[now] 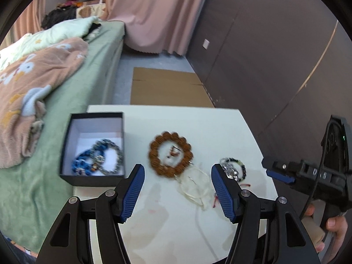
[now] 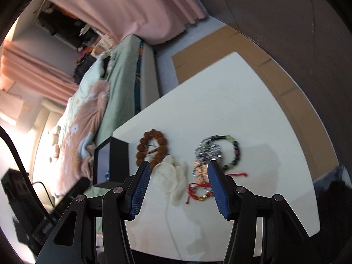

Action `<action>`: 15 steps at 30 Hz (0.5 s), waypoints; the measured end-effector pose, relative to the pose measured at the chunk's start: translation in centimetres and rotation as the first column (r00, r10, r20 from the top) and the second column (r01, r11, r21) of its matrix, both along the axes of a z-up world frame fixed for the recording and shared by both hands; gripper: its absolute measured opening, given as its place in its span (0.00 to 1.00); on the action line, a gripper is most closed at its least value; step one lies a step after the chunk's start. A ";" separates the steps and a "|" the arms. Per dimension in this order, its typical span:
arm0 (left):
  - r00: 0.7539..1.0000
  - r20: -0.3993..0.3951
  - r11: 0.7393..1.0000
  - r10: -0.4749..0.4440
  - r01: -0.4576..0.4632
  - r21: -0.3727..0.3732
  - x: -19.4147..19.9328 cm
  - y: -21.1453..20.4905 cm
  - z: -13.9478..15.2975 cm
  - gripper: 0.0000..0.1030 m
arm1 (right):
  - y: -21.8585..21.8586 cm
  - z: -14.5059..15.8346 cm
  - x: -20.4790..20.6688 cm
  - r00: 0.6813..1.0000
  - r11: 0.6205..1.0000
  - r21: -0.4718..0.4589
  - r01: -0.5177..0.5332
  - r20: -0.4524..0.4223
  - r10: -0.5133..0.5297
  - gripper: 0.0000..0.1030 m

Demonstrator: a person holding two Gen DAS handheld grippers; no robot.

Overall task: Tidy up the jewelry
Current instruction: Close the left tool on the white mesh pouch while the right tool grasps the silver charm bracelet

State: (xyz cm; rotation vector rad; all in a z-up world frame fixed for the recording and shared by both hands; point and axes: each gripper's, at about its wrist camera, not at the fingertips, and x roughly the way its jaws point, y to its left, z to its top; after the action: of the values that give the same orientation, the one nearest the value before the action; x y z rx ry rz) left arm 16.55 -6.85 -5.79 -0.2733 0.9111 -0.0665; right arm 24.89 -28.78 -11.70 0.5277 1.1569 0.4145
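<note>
Much of my view is soft with blur, so the finer pieces are hard to read. From my right tongs, the inside of the black box is nearly hidden; I see only its dark side and a sliver of pale lining. My right finger covers part of a silvery chain, and I cannot tell where that chain ends. From my left tongs, the same tangle is half hidden behind the right-hand finger.

Around me: a white table, a bed with a green cover and a peach blanket to the left, pink curtains behind, flattened cardboard on the floor, a dark wall to the right.

The jewelry lies on the table. The box sits at the table's left edge, open, holding a blue beaded bracelet and a grey-blue one. Beside it to the right lies a ring of large brown beads, touching a limp translucent pouch. Further right sits a dark beaded bracelet with green accents, overlapping the chain, and a red cord with gold beads.

My left tongs stand well apart, holding nothing, hovering above the pouch. My right tongs are likewise parted and empty, over the pouch and the red cord.
</note>
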 end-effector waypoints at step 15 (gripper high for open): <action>0.991 -0.131 1.000 -0.021 0.022 0.007 2.6 -3.7 -6.6 0.58 | -2.4 -3.3 1.3 0.995 0.999 -0.047 0.013 -0.101 -0.018 0.52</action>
State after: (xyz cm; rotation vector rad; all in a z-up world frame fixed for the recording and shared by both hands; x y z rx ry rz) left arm 19.16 -10.54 -12.40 -0.2618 1.0442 -0.0654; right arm 26.16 -31.14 -14.98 0.5220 1.2564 0.3497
